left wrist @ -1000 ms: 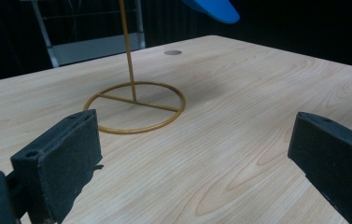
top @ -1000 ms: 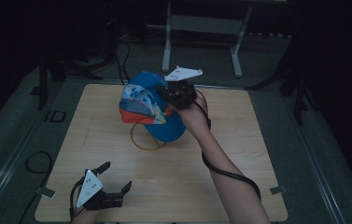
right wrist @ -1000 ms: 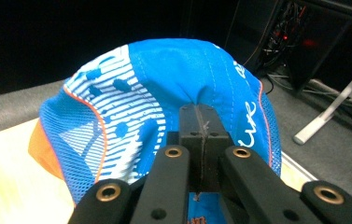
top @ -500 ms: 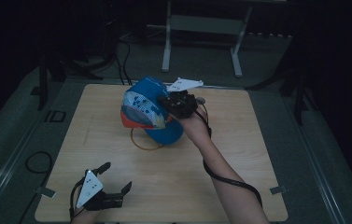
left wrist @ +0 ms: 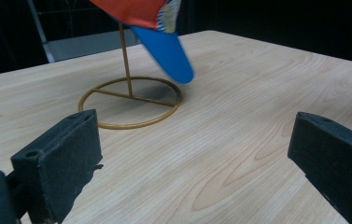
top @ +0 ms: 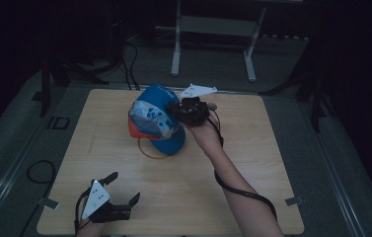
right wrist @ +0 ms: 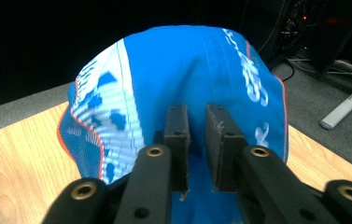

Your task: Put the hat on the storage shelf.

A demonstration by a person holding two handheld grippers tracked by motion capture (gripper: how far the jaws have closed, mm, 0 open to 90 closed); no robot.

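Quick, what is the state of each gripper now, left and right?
Left gripper: open, holding nothing, low over the table.
Right gripper: shut on the cap, above the stand.

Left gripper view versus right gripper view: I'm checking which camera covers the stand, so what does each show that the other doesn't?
The left gripper view alone shows the gold wire stand, with its ring base flat on the table and its upright post, plus the cap's blue brim hanging above it, seen between the open left gripper. The right gripper view alone shows the cap's crown with white lettering, pinched by the right gripper, and the floor beyond. Both show the cap and the wooden table.
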